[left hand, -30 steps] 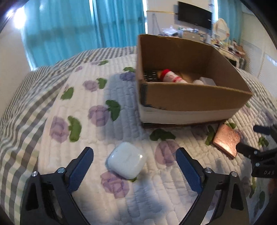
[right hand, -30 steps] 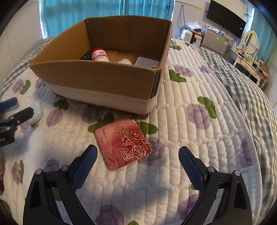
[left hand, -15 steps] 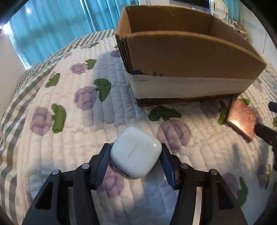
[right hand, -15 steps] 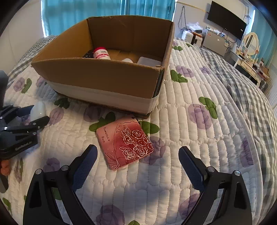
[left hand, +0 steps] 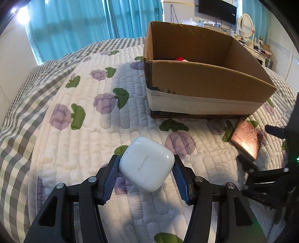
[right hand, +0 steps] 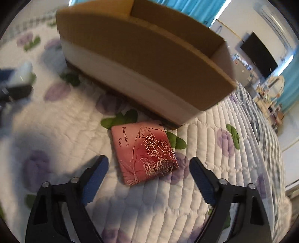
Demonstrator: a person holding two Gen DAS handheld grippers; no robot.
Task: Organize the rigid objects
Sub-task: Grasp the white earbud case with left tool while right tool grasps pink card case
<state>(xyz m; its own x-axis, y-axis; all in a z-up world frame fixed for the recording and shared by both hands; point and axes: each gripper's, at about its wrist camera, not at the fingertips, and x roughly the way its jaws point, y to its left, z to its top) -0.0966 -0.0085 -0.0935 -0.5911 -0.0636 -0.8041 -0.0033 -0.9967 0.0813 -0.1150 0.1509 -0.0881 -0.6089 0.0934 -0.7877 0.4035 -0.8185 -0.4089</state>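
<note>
My left gripper is shut on a white earbuds case and holds it a little above the quilt. An open cardboard box stands behind it, with a red-capped item just showing inside. My right gripper is open, low over the quilt, its fingers on either side of a flat pink rose-print tin that lies in front of the box. The tin also shows at the right of the left wrist view. The left gripper with the case appears blurred at the left of the right wrist view.
A white quilt with purple flowers covers the bed, with a grey checked border on the left. Blue curtains, a television and a cluttered dresser stand beyond the bed.
My left gripper closed on the earbuds case and lifted it off the quilt. My right gripper moved down and forward toward the pink tin, still open.
</note>
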